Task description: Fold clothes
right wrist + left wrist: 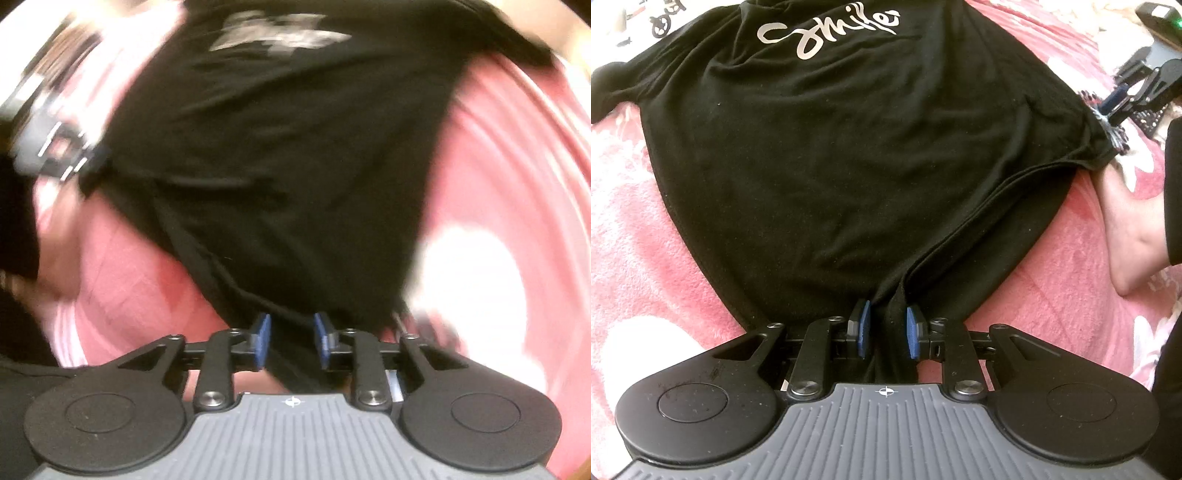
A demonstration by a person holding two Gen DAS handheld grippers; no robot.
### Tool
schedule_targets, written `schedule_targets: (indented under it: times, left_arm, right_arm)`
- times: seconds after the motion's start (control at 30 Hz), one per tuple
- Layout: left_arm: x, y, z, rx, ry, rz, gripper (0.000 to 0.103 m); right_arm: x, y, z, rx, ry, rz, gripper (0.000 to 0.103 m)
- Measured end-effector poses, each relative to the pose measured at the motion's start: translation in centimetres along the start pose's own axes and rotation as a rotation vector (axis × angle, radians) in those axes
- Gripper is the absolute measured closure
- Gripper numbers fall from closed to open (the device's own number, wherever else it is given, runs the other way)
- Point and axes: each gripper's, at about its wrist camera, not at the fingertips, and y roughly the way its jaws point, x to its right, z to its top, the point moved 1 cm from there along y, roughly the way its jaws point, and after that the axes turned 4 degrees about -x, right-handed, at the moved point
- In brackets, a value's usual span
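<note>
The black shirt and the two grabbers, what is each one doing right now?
Shirt: spread on the pink blanket, printed side up, bottom hem bunched.
Left gripper: fingers shut on the hem.
Right gripper: fingers shut on the hem; view blurred.

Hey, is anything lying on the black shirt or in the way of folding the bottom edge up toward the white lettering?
Nothing visible lies on the black shirt. The left gripper and right gripper both already pinch its hem, and the cloth up to the white lettering is bare. A bare foot rests on the pink blanket beside the shirt, not on it.
</note>
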Motion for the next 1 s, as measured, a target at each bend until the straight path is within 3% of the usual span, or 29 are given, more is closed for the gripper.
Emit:
schedule_targets:
  times: [0.17, 0.2, 0.57, 0.6, 0.63, 0.7, 1.0]
  left_arm:
    - [0.5, 0.0, 0.0, -0.006, 0.037, 0.021, 0.083]
    - [0.7, 0.0, 0.0, -0.007, 0.055, 0.029, 0.083]
    - [3.1, -0.3, -1.9, -0.028, 0.254, 0.056, 0.090]
    - [3.2, -0.2, -2.0, -0.026, 0.259, 0.057, 0.090]
    - [3.3, -0.2, -2.0, -0.023, 0.262, 0.058, 0.091]
    - [3.4, -0.2, -2.2, -0.020, 0.270, 0.058, 0.091]
    - [4.3, 0.6, -2.2, -0.021, 0.296, 0.062, 0.092]
  right_arm:
    - [6.1, 0.5, -4.4, 0.070, 0.460, 0.094, 0.066]
    - [6.5, 0.7, -4.7, 0.077, 0.485, 0.107, 0.066]
    - [7.7, 2.4, -6.2, 0.158, 0.588, 0.221, 0.072]
    - [7.6, 2.2, -6.1, 0.172, 0.580, 0.213, 0.078]
    - [7.4, 1.9, -6.0, 0.187, 0.571, 0.206, 0.091]
    - [7.1, 1.4, -5.9, 0.216, 0.554, 0.191, 0.100]
    - [8.1, 0.5, -4.5, 0.337, 0.559, 0.148, 0.099]
